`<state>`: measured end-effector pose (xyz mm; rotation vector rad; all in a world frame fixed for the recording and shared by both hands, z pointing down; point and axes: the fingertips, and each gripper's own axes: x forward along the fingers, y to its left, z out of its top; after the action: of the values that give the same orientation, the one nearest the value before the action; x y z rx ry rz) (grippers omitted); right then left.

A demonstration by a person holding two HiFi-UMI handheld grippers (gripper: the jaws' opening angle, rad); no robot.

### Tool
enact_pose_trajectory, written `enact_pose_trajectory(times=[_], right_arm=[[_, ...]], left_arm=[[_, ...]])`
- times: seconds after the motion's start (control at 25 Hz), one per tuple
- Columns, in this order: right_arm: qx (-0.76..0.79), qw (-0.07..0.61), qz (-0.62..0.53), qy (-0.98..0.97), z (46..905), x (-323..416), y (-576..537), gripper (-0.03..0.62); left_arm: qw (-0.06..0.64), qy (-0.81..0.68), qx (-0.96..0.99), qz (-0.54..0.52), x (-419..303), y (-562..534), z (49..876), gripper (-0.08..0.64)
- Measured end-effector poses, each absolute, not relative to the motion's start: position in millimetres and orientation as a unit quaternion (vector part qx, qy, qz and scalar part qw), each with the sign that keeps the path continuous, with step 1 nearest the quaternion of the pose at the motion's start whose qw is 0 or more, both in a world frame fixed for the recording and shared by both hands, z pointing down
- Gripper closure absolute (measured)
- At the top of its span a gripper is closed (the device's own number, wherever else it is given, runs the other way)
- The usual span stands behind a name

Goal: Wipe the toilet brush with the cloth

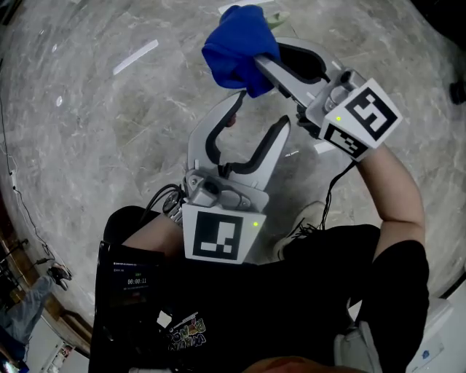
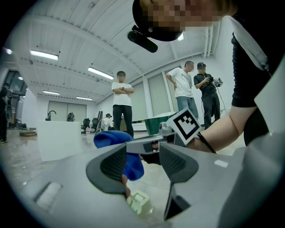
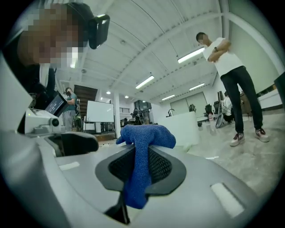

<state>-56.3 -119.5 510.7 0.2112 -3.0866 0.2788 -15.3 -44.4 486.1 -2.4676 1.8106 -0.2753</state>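
My right gripper [image 1: 255,60] [image 3: 140,153] is shut on a blue cloth [image 1: 237,44] [image 3: 144,133] that bunches above the jaws and hangs down between the pads. It holds the cloth just ahead of my left gripper [image 1: 256,115] [image 2: 143,153], whose jaws stand apart with nothing pressed between them. From the left gripper view the cloth [image 2: 109,138] hangs right in front of the pads. A pale green brush piece [image 1: 277,19] [image 2: 139,202] shows beyond the cloth, low near the floor. A small reddish bit sits by the left pad; what it is I cannot tell.
Grey marble floor [image 1: 87,124] lies all around, with a white strip [image 1: 135,57] on it. Three people [image 2: 121,104] [image 2: 185,89] [image 2: 207,91] stand in the background near a white counter [image 2: 58,138]. Cables [image 1: 14,182] run along the left.
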Motion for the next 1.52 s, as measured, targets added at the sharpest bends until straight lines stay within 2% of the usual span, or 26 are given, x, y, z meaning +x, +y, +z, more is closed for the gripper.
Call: enact_pose_trajectory(times=[0.16,0.28,0.4,0.56,0.72,0.92,1.04,1.16,1.32,1.52], right_arm=[[0.068,-0.001,0.084,-0.994,493.4,-53.5,-125.8,0.521],[0.040,0.027,0.104,-0.993,520.6,-61.4,-117.6,0.520],[0.009,0.091,0.144,-0.985,584.4,-73.4,-99.2,0.521],[-0.008,0.213,0.203,-0.956,700.6,-76.4,-69.8,0.522],[-0.007,0.327,0.217,-0.920,790.7,-37.6,-53.1,0.522],[0.071,0.384,0.225,-0.893,836.0,28.6,-104.7,0.522],[0.129,0.387,0.232,-0.883,837.7,61.3,-146.6,0.522],[0.183,0.346,0.244,-0.887,814.7,71.6,-184.6,0.522],[0.206,0.285,0.228,-0.908,769.1,51.1,-213.8,0.522],[0.170,0.283,0.165,-0.929,733.6,10.9,-203.8,0.522]], left_arm=[[0.035,0.589,-0.802,-0.094,-16.1,-44.7,488.6,0.327],[0.039,0.588,-0.802,-0.093,-14.0,-43.1,487.8,0.327],[0.040,0.582,-0.807,-0.094,-9.0,-40.4,489.1,0.327],[0.035,0.584,-0.806,-0.092,-10.6,-41.4,490.0,0.327],[-0.019,0.593,-0.801,-0.081,-17.1,-46.3,499.8,0.328],[-0.093,0.609,-0.784,-0.075,-29.5,-48.5,518.1,0.328],[-0.093,0.615,-0.779,-0.078,-32.2,-51.7,520.5,0.327],[-0.086,0.618,-0.777,-0.086,-34.7,-52.5,522.2,0.327],[-0.090,0.622,-0.774,-0.084,-37.7,-55.0,522.7,0.327],[-0.086,0.623,-0.773,-0.087,-39.2,-55.1,523.8,0.327]])
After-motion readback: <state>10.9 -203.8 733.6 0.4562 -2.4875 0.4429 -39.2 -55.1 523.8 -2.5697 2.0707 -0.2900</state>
